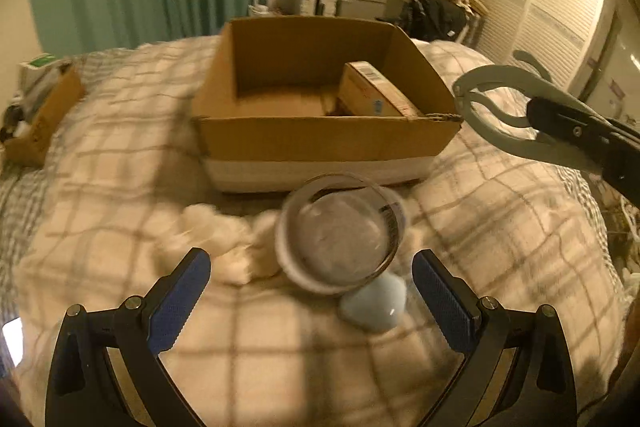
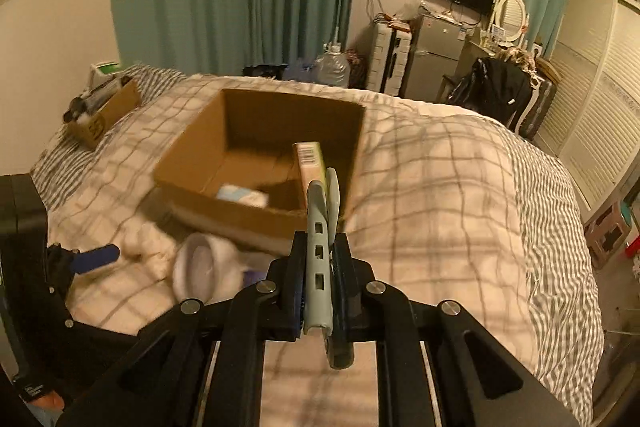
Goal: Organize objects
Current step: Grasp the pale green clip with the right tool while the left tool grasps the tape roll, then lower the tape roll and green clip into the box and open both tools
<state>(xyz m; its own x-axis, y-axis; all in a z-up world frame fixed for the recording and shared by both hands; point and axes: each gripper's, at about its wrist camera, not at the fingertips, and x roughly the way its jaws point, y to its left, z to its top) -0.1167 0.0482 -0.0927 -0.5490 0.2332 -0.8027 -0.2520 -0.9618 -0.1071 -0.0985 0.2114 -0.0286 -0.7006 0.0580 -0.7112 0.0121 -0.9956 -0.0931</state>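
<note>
An open cardboard box [image 1: 320, 139] sits on the bed and holds a small carton [image 1: 372, 91]; it also shows in the right wrist view [image 2: 224, 203] with a pale packet [image 2: 242, 195] inside. My left gripper [image 1: 310, 301] is open, its blue pads either side of a clear round tub [image 1: 340, 235] lying on its side, with a pale blue object [image 1: 376, 307] under it. My right gripper [image 2: 316, 291] is shut on a grey plastic clip [image 2: 320, 247], held near the box's right front corner [image 1: 500, 107].
White fluffy cloth [image 1: 224, 231] lies left of the tub. A smaller cardboard box [image 2: 104, 115] with items stands at the bed's far left. Checked blanket [image 2: 440, 195] covers the bed. Fridge, drawers and a chair with bags stand beyond the bed.
</note>
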